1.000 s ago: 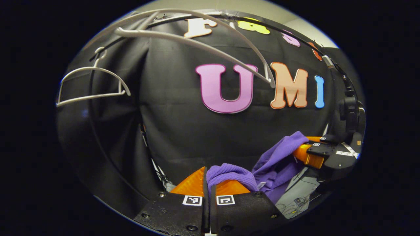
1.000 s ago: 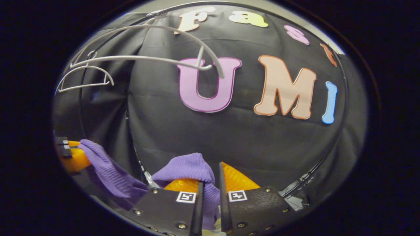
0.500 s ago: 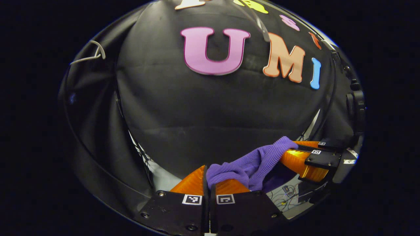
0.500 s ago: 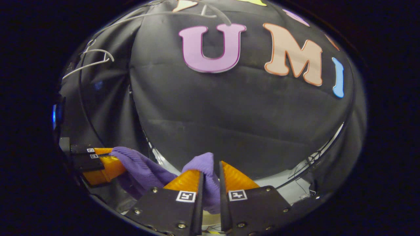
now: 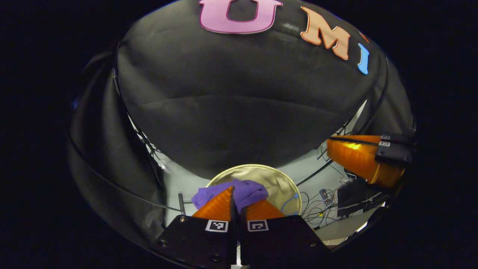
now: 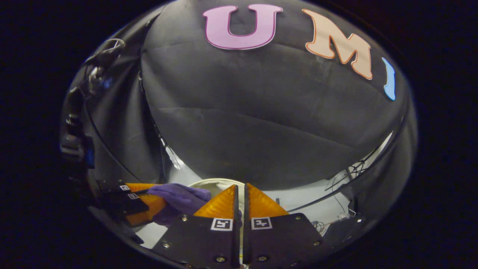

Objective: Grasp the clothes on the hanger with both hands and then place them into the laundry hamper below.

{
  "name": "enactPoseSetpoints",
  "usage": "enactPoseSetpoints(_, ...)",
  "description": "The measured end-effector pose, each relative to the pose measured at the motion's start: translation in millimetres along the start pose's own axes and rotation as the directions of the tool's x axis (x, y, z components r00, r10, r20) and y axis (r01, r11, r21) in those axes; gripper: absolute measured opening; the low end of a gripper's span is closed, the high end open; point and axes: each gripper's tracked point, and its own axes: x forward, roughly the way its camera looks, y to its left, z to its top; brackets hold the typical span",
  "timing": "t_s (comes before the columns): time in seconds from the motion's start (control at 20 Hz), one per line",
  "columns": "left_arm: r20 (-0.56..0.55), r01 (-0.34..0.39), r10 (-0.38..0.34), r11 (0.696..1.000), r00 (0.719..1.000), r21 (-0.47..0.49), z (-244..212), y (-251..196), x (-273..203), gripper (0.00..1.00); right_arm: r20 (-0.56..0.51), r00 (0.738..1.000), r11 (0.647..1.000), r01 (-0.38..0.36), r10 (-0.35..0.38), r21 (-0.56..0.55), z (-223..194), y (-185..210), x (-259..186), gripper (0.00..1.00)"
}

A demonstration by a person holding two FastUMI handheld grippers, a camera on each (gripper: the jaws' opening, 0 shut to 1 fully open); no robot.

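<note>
Left tool [image 5: 235,198]: seen at the bottom of the left gripper view with its two fingers drawn together to a thin slit; purple cloth bulges just past the tips, and in the right gripper view [image 6: 149,194] the cloth is seen running out from between its fingers, so it is taken to be clamped on the garment
Right tool [image 6: 240,194]: seen at the bottom of the right gripper view with fingers nearly touching, a narrow gap left between them; no cloth is seen between the tips there; in the left gripper view [image 5: 332,145] it is seen off to the right with bare fingers, apart from the garment
Purple garment [image 5: 242,192]: a ribbed knit, bunched into a lump just ahead of the left tool's fingertips; in the left gripper view it is seen over the mouth of the hamper, whether resting inside or hanging above cannot be told; in the right gripper view [image 6: 183,196] a fold is seen stretching from the left tool toward the hamper rim
Laundry hamper [image 5: 280,179]: round, pale beige, open at the top, standing on the floor below both tools; its rim [image 6: 209,182] is seen as a light arc behind the right tool's fingers
Floor [image 5: 317,160]: light grey, seen around the hamper
Cables [image 5: 317,209]: a loose tangle lying on the floor right of the hamper
Booth wall [image 5: 242,104]: black cloth hanging behind the hamper
</note>
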Motion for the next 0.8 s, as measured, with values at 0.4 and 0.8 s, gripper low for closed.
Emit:
enactPoseSetpoints(0.4, -0.021, -0.004, 0.003, 0.999, 1.0, -0.039, -11, -7, 7, 0.33, -0.029, 1.0, 1.0, 0.004, -0.004, 0.017, -19, -7, 4, 0.04)
enactPoseSetpoints(0.8, 0.015, -0.024, 0.024, 1.0, 1.0, -0.02, 2, -8, -35, 0.33, 0.015, 1.0, 0.999, 0.011, -0.011, 0.043, 6, -21, -35, 0.04)
